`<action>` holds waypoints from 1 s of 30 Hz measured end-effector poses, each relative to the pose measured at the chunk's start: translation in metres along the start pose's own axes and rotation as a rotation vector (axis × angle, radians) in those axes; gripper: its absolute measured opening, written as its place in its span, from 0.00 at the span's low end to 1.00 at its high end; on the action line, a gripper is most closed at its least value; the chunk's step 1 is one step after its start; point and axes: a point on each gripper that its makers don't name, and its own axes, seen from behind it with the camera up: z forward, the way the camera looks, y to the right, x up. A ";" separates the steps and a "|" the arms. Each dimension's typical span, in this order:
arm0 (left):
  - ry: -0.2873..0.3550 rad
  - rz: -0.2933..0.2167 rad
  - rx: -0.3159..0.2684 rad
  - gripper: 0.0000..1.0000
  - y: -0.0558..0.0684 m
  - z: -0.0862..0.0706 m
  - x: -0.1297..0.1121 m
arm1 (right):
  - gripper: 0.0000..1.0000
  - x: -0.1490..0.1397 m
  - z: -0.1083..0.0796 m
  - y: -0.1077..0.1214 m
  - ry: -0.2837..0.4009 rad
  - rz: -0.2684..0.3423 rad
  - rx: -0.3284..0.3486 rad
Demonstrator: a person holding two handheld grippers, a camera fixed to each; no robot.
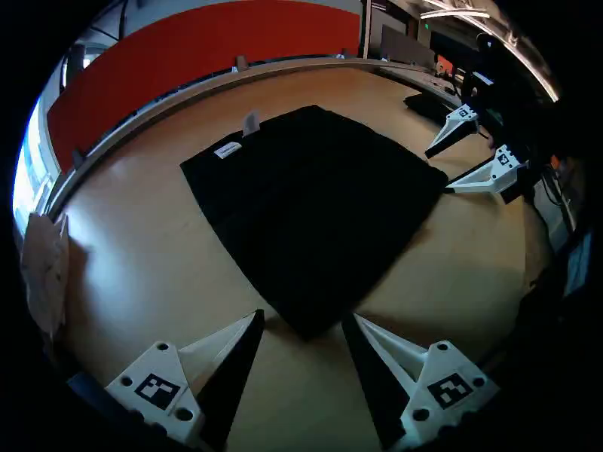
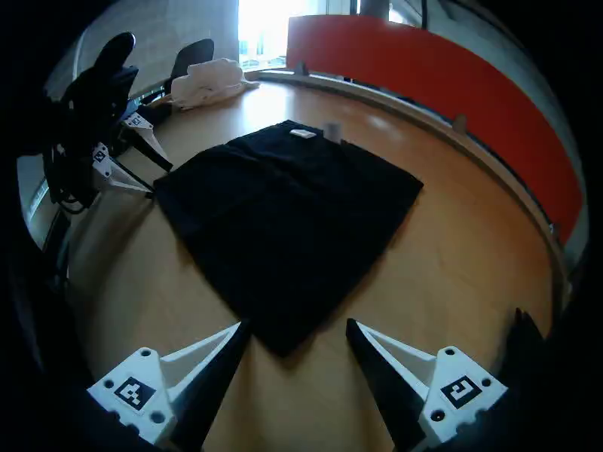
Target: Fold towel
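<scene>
Two grippers sit at opposite corners of a black towel (image 1: 316,203) spread flat on a wooden table (image 1: 143,256).

In the left gripper view, the left gripper (image 1: 302,313) is closest, low over the table. Its jaws are wide apart and grip nothing. The nearest towel corner lies between its fingertips, and whether they touch the cloth cannot be told. In the right gripper view, the right gripper (image 2: 296,322) is placed the same way at its own corner: the jaws are spread wide and the pointed corner of the towel reaches in between the two fingers (image 2: 203,358).

Beyond the corners the towel covers the middle of the table, mostly smooth, with a fold line running across it. A small white label (image 1: 228,149) lies on the cloth near the far edge, and a small grey tab (image 1: 251,120) stands just past that edge.

Farther off, a red partition (image 1: 211,53) curves along the table's far rim. In the right gripper view a heap of white cloth (image 2: 211,79) rests at the distant end of the table, with dark chairs (image 2: 192,53) behind it.
</scene>
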 end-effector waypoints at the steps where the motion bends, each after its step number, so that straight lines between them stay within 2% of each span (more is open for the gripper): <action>1: 0.000 0.001 0.001 0.75 0.000 0.000 0.000 | 0.94 0.000 0.001 -0.001 -0.001 0.004 0.006; 6: -0.001 -0.005 0.005 0.74 0.001 -0.001 -0.001 | 0.83 -0.001 0.001 -0.005 -0.002 0.019 0.023; 9: -0.003 -0.009 0.009 0.72 0.002 -0.001 -0.001 | 0.74 -0.001 0.001 -0.008 0.000 0.006 0.033; 13: -0.010 -0.016 0.013 0.66 0.003 -0.002 0.000 | 0.62 0.000 0.000 -0.011 -0.004 -0.003 0.045; 23: -0.027 -0.042 0.031 0.43 0.004 -0.001 0.001 | 0.27 0.002 0.001 -0.010 -0.013 -0.001 0.051; 25: -0.030 -0.051 0.038 0.28 0.004 -0.001 0.002 | 0.24 0.003 0.002 -0.010 -0.013 0.002 0.051; 30: -0.030 -0.075 0.044 0.20 0.004 -0.001 0.003 | 0.23 0.006 0.002 -0.009 -0.006 0.007 0.049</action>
